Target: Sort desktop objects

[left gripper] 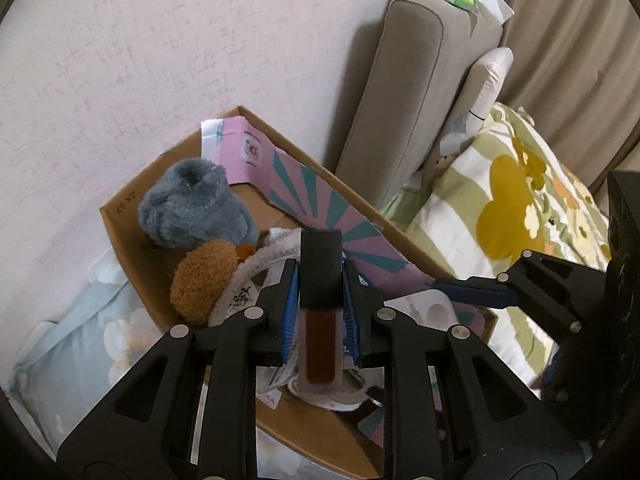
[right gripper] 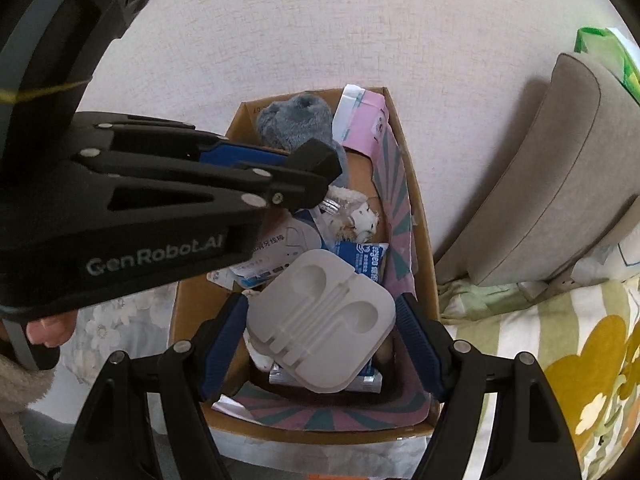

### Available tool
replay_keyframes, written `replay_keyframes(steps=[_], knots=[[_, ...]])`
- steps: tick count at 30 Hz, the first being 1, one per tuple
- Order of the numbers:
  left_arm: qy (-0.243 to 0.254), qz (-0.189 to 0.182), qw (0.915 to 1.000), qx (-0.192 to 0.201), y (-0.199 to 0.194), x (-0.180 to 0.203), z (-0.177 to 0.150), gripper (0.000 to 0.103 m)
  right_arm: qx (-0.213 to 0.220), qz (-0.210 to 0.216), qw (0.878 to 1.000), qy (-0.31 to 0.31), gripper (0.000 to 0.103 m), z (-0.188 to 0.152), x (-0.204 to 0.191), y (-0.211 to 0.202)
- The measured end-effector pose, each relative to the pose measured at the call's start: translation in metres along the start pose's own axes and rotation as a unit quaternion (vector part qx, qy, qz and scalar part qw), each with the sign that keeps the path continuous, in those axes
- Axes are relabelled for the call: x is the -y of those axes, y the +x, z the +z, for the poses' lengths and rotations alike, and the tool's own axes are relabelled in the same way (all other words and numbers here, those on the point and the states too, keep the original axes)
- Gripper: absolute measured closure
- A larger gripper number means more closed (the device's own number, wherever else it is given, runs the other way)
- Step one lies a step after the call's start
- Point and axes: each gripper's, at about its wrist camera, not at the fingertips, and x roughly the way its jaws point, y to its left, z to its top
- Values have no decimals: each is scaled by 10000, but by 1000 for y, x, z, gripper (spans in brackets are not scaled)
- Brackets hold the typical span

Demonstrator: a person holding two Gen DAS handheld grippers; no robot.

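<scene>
Holding, left gripper [left gripper: 320, 300]: blue-padded fingers [left gripper: 290, 312] closed tight on a slim glass tube with a black square cap and dark reddish-brown fill [left gripper: 320, 312], held over the box's inside.
Box edges: the brown cardboard box [right gripper: 420, 240] stands against the pale textured wall [left gripper: 160, 40]; its far corner touches or nearly touches the wall, and its right rim runs just beside the bedding.
Left side: a light blue floral pillow [left gripper: 80, 352] presses against the box's left wall.
Box contents: a grey-blue fluffy plush slipper [left gripper: 196, 204] at the far end, an orange-brown curly plush toy [left gripper: 204, 280] beside it, a pink and teal striped paper liner [left gripper: 320, 196] along the right wall, blue and white packets [right gripper: 360, 260] in the middle.
Right gripper [right gripper: 322, 330]: fingers spread wide, a white plastic earphone-shaped tray [right gripper: 320, 320] lying between them; whether the pads touch it cannot be told.
Right side: a grey upholstered cushion [left gripper: 400, 100] leans on the wall, with green and yellow floral bedding [left gripper: 512, 208] beneath.
Hard to make out: items under the tray are covered; packet print is unreadable.
</scene>
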Motion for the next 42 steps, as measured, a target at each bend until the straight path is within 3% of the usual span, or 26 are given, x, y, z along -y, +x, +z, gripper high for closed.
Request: replay_keyframes(steps=[4,6,7,8,9,10,14,22,28,33,38,42], knots=[[12,158,9998,-139,4,2,2,83,-99,-45,9999,39,1,-4,-3,7],[168,307,9993,-105,2,6,0,79,-110,-94,9999,80,1,-8,-5,8],[220,343,9991,-103,1,7,-1,63,-134,-79,9998,112,1,-9,-5,8],[236,340,9991,-110,1,7,-1,16,-145,-88,9997,153,1,-10,-5,8],[243,410,9988,-115,0,7,-3,2,-116,-93,9997,208,1,-10,-5,7],[241,456,9987,-15,-1,6,-5,0,-76,-75,9995,282,1,-11,-4,6],[175,317,9993,32,-3,2,-10,1,-69,-214,9991,366,1,-11,-5,2],[192,458,9987,113,-22,0,-21,1,-51,-373,9984,418,1,-4,-20,-7],[-65,657,9974,288,-66,-23,-33,0,64,-482,9971,586,1,7,-29,-23],[-568,792,9936,573,-113,-54,-51,0,190,-570,9966,568,1,18,-48,-33],[-1201,1229,9811,885,-156,-86,-75,0,285,-601,9972,328,1,32,-79,-36],[-1760,1834,9605,1129,-189,-108,-102,0,395,-659,9970,85,1,43,-113,-41]])
